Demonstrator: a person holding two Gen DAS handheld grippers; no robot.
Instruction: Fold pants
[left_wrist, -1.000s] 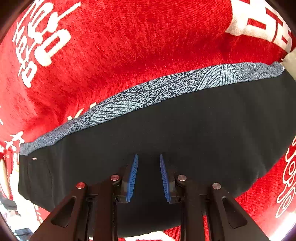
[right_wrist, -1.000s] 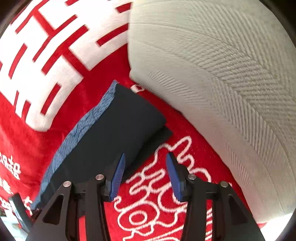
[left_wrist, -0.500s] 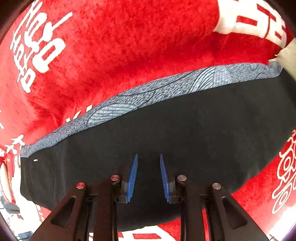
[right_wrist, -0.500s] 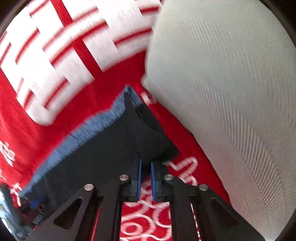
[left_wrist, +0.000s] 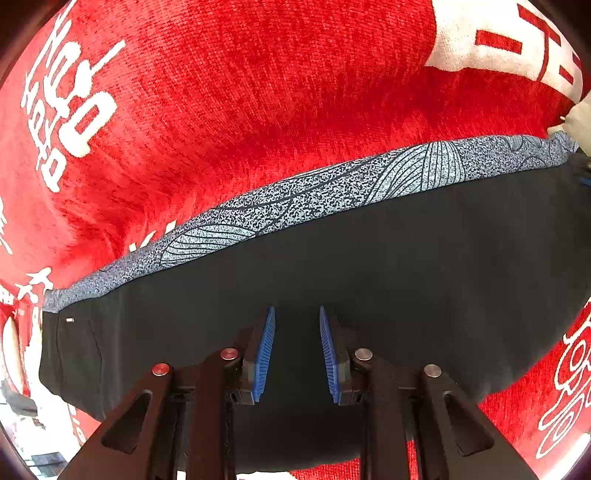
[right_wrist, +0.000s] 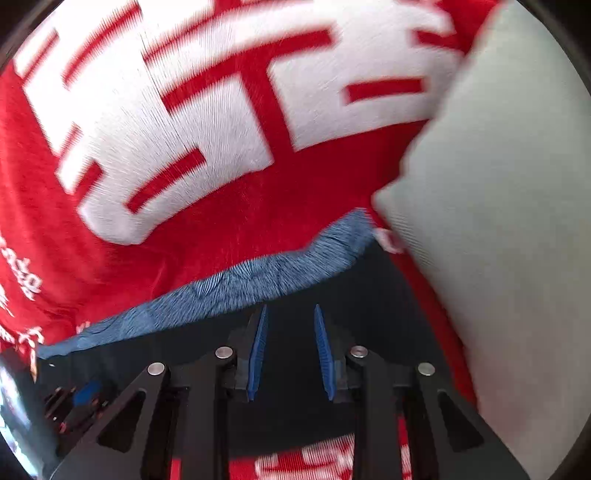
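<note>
Left tool (left_wrist: 295, 347): blue-padded fingers (left_wrist: 264, 350) parted by a narrow gap, nothing clamped, hanging over the dark cloth of the pants (left_wrist: 369, 280) with the fabric showing flat and unpinched between the pads. Pointed steeply down.

Right tool (right_wrist: 288, 347): jaws slightly apart, just been opening again after closing, with nothing gripped; only the flat dark cloth of the pants (right_wrist: 376, 302) showing behind the gap. View smeared by motion blur. At the lower left edge of the right wrist view, a glimpse of dark mechanical parts with a blue piece, too blurred to name for sure.

Pants: folded into a long dark band, lying flat, with a speckled blue-grey waistband (left_wrist: 306, 199) printed with fine line patterns running along the far edge. Small pale tag near the left end in the left wrist view. Far right corner of the band reaching just beside a pale cushion (right_wrist: 509, 206), a ribbed off-white mass filling the right side of the right wrist view.

Underneath everything: a red blanket (left_wrist: 258, 103), fuzzy in texture, printed with large white characters and smaller white lettering, spread wide on all sides of the pants. Beyond the blanket's lower left edge in the left wrist view, a bright washed-out area, too unclear to read.
</note>
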